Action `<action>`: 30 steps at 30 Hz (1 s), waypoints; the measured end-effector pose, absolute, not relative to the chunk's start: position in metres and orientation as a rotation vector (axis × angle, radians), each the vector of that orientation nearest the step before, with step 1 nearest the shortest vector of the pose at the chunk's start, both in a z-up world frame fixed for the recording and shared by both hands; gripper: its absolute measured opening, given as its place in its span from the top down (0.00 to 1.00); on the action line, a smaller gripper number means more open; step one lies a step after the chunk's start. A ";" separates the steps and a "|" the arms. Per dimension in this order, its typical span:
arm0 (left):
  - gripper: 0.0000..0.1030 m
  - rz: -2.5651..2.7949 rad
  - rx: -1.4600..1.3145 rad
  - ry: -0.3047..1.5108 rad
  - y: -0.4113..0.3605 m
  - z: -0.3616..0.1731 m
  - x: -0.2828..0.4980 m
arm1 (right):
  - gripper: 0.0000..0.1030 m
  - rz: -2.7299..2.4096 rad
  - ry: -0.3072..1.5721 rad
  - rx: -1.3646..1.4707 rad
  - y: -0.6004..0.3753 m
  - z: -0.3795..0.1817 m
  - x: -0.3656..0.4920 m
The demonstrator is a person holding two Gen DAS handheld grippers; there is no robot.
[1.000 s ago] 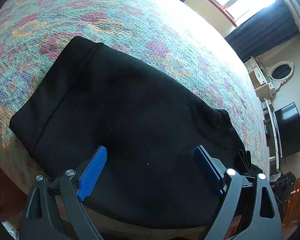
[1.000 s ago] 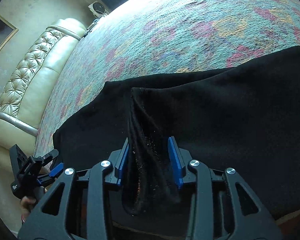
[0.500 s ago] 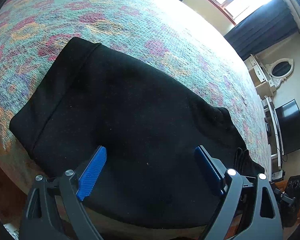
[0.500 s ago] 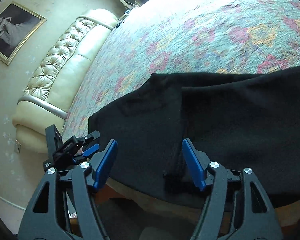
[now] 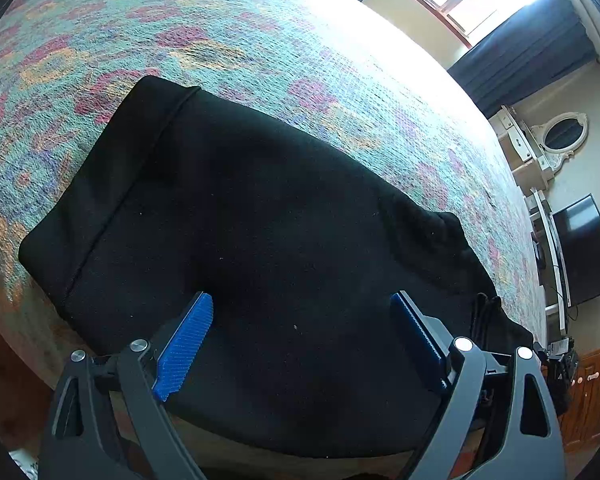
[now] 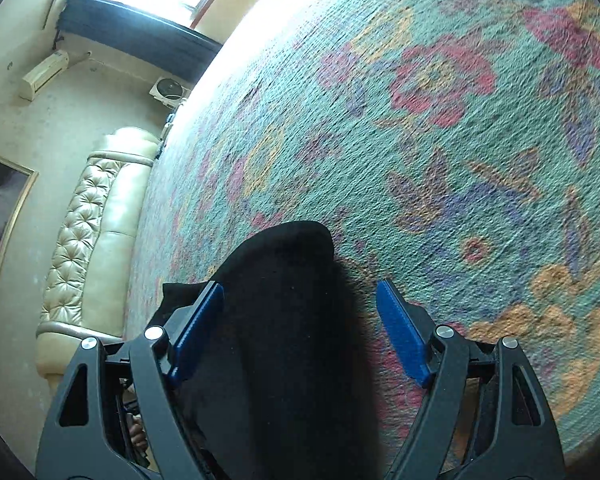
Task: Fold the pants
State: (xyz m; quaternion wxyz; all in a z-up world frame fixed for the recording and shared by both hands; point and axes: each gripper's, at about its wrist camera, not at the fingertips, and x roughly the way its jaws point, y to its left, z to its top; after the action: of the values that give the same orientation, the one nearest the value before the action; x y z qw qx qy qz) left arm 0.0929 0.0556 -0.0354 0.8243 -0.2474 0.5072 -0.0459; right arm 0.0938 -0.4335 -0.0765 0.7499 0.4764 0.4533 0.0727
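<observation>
Black pants (image 5: pixel 260 220) lie folded flat on a floral bedspread (image 5: pixel 260 52), near the bed's front edge. My left gripper (image 5: pixel 300 320) hovers over their near part, wide open, with nothing pinched between its blue pads (image 5: pixel 184 344). In the right wrist view one rounded end of the pants (image 6: pixel 284 280) reaches up between the fingers of my right gripper (image 6: pixel 300 316). Its jaws are opening. The cloth lies beneath them, and the pads (image 6: pixel 400 332) are not pressing on it. To the right of that end is bare bedspread (image 6: pixel 460 140).
A cream tufted headboard (image 6: pixel 84 260) and a framed picture (image 6: pixel 0 208) stand at the left of the right wrist view. A dark TV (image 5: pixel 584 248), a white dresser with an oval mirror (image 5: pixel 560 136) and a wooden cabinet (image 5: pixel 588 392) lie beyond the bed.
My right gripper let go of the bunched fold it was pinching, spread its jaws and swung across to one end of the pants. The left gripper and the pants under it stayed still.
</observation>
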 end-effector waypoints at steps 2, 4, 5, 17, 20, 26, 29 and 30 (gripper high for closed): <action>0.14 -0.096 -0.521 1.078 0.054 -0.035 0.093 | 0.43 0.180 0.961 1.065 -0.435 -0.081 0.099; 0.14 -0.096 -0.516 1.079 0.053 -0.035 0.093 | 0.74 0.172 0.998 1.047 -0.435 -0.090 0.105; 0.14 -0.095 -0.513 1.080 0.052 -0.035 0.093 | 0.76 0.175 0.999 1.045 -0.435 -0.094 0.105; 0.14 -0.099 -0.515 1.080 0.049 -0.038 0.092 | 0.55 0.298 0.973 1.241 -0.450 -0.101 0.060; 0.14 -0.097 -0.503 1.081 0.048 -0.038 0.091 | 0.56 0.314 0.975 1.264 -0.452 -0.102 0.043; 0.14 -0.098 -0.506 1.079 0.046 -0.036 0.090 | 0.80 0.252 1.036 1.198 -0.447 -0.110 0.040; 0.14 -0.099 -0.501 1.080 0.046 -0.036 0.090 | 0.77 0.257 1.026 1.225 -0.449 -0.111 0.035; 0.14 -0.099 -0.501 1.080 0.046 -0.036 0.090 | 0.72 0.274 1.023 1.243 -0.452 -0.112 0.031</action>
State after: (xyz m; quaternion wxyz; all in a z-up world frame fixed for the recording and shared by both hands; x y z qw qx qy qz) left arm 0.0903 0.0463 -0.0362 0.8268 -0.2360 0.5085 -0.0468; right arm 0.0310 -0.4517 -0.1120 0.6850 0.5546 0.4564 0.1223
